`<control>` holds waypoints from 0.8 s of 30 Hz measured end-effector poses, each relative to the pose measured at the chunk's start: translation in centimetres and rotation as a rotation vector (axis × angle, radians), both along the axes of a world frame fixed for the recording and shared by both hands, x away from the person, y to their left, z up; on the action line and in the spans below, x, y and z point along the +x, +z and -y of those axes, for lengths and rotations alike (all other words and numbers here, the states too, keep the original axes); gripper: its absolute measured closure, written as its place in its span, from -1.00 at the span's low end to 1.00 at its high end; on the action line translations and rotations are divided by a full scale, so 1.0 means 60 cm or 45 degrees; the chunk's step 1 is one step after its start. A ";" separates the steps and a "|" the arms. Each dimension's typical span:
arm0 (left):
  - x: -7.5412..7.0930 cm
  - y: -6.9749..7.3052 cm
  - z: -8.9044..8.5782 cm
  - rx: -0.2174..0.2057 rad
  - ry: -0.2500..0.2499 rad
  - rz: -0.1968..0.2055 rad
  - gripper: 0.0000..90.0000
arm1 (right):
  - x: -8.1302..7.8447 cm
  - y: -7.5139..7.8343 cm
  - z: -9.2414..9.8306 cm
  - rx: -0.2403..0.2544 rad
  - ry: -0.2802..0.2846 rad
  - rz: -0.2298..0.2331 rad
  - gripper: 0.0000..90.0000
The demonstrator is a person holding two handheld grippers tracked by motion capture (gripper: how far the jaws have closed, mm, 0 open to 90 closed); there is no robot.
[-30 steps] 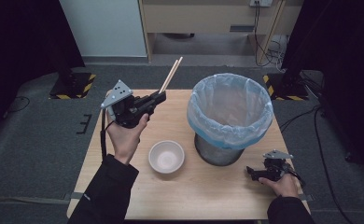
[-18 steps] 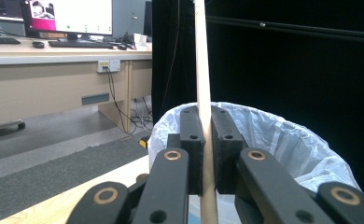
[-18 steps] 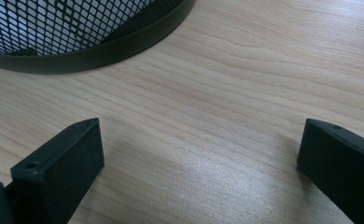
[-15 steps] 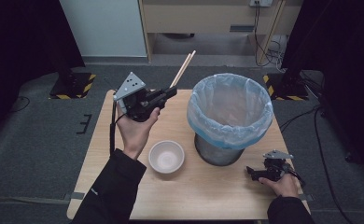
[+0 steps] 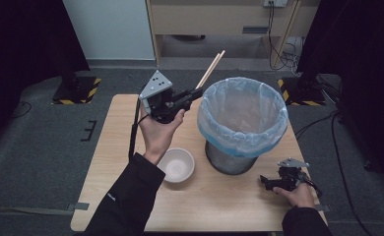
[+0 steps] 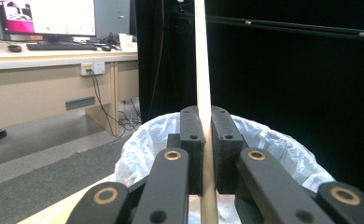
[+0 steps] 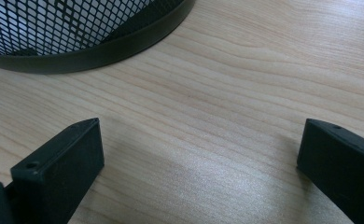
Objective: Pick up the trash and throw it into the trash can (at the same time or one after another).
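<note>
A pair of wooden chopsticks [image 5: 210, 69] sticks up and to the right from my left gripper [image 5: 197, 92], which is shut on them, raised above the table just left of the bin's rim. In the left gripper view the chopsticks [image 6: 201, 70] run upright between the closed pads of the left gripper [image 6: 207, 140], with the white liner [image 6: 143, 144] behind. A mesh bin with a pale blue liner [image 5: 242, 115] stands at the table's middle right. My right gripper [image 5: 264, 181] rests on the table by the bin's base, and in its own view the right gripper [image 7: 201, 154] is open over bare wood.
A white bowl [image 5: 176, 164] sits on the wooden table [image 5: 111, 147] left of the bin, below my left forearm. The bin's black mesh base [image 7: 77, 46] is close ahead of the right gripper. Dark floor surrounds the table; a desk stands at the back.
My left hand has carried the chopsticks to the right and a little up, closer to the bin's rim. The right hand has stayed in place.
</note>
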State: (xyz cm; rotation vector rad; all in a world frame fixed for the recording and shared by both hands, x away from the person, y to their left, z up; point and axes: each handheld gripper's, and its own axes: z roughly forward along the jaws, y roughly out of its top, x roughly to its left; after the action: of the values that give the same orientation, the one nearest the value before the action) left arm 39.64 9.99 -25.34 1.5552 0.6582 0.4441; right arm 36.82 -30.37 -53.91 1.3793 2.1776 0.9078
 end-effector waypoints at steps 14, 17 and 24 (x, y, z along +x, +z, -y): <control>0.007 0.015 0.043 0.015 -0.038 0.014 0.88 | 0.000 0.000 0.000 0.001 0.000 0.000 -0.99; 0.009 0.017 0.051 0.023 -0.044 0.015 0.88 | 0.000 0.000 0.000 0.001 0.000 0.000 -0.99; 0.015 0.023 0.071 0.030 -0.061 0.020 0.88 | 0.000 0.000 0.000 0.001 0.000 0.000 -0.99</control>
State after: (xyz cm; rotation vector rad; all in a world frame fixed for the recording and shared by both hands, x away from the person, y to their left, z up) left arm 40.51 5.75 -23.99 1.5847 0.6039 0.4292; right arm 36.82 -30.38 -53.91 1.3791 2.1776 0.9087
